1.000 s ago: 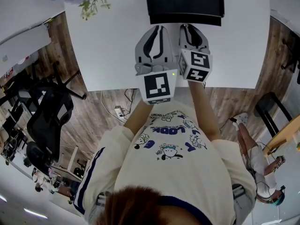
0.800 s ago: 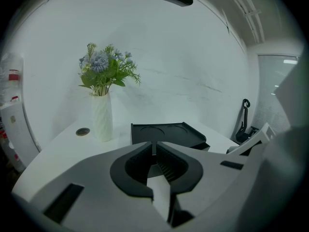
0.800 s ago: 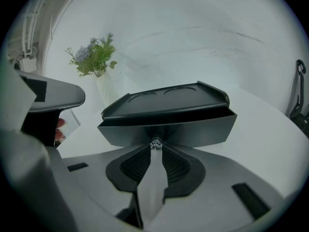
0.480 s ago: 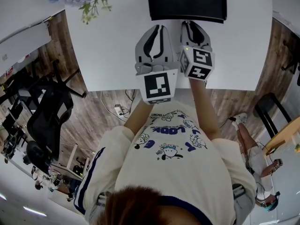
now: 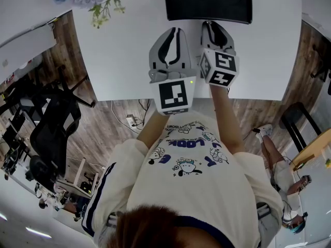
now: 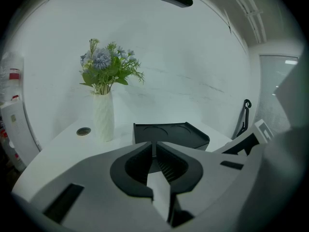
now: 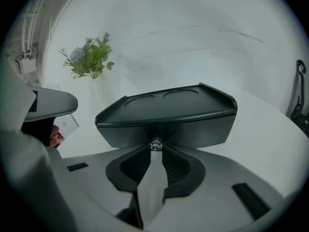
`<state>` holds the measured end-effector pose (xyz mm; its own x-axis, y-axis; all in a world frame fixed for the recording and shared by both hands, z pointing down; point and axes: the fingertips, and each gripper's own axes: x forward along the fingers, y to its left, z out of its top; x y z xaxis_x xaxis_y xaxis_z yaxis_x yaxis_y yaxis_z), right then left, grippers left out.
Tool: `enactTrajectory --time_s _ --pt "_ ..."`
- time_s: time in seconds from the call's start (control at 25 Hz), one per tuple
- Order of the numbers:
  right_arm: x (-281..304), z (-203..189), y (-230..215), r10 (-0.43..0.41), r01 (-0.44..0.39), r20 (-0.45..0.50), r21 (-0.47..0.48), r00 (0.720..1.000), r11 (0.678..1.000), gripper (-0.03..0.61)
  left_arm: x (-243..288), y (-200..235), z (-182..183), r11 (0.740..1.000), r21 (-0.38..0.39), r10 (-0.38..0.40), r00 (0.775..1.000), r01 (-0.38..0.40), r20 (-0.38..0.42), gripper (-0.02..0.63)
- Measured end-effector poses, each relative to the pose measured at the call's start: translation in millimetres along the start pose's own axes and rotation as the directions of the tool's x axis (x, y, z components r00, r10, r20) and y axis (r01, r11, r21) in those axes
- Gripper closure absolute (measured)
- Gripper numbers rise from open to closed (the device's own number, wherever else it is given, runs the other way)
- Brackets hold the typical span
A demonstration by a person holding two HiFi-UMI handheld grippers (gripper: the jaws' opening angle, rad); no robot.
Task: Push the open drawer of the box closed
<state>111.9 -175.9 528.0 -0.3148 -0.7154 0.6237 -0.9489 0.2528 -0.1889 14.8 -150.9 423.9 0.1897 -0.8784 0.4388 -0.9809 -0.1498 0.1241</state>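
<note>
A: Box (image 5: 207, 1) status?
B: On counter (image 5: 119, 50), long axis crosswise, drawer (image 7: 193, 132) facing right tongs (image 7: 155, 150). Those are pinched together, tips at knob (image 7: 155, 143). Left tongs (image 6: 154, 146) closed, empty, short of box.

The cream sweatshirt (image 5: 191, 190) carries blue cartoon prints and lettering. A dark blue stripe runs down its left sleeve (image 5: 101, 195).

1. The left gripper (image 5: 173, 33) points straight away from the body, just inside the near edge of the tabletop (image 5: 119, 61). Its jaws are pressed together with nothing between them.
2. The right gripper (image 5: 210, 26) sits just beside it and reaches slightly farther in, jaws likewise closed.
3. The left forearm (image 5: 151, 130) and right forearm (image 5: 223, 115) stretch forward from the chest, roughly parallel.
</note>
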Motion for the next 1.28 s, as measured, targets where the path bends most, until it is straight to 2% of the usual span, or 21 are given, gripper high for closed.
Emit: enactTrajectory --time_s 0.52,0.68,0.88,1.04,1.28 --pt "3 -1 -2 -0.009 0.009 0.001 0.006 1.000 1.000 0.486 -3 -2 -2 1.000 0.003 -0.010 1.000 0.010 0.001 0.581" --pt "-6 2 3 0.006 -0.007 0.004 0.013 1.000 1.000 0.431 -5 -3 4 1.000 0.010 -0.008 1.000 0.008 0.014 0.581" --pt "-34 30 24 0.021 -0.022 0.092 0.009 0.996 1.000 0.428 -14 0 20 1.000 0.017 -0.011 0.998 0.010 0.060 0.581" --pt "-60 54 36 0.036 -0.034 0.172 -0.013 0.984 0.999 0.483 -21 -2 34 0.999 0.028 -0.018 0.995 0.016 0.097 0.581" --pt "-101 86 46 0.048 -0.046 0.294 -0.012 0.955 0.999 0.526 -42 -6 59 0.999 0.046 -0.027 0.986 0.019 0.167 0.581"
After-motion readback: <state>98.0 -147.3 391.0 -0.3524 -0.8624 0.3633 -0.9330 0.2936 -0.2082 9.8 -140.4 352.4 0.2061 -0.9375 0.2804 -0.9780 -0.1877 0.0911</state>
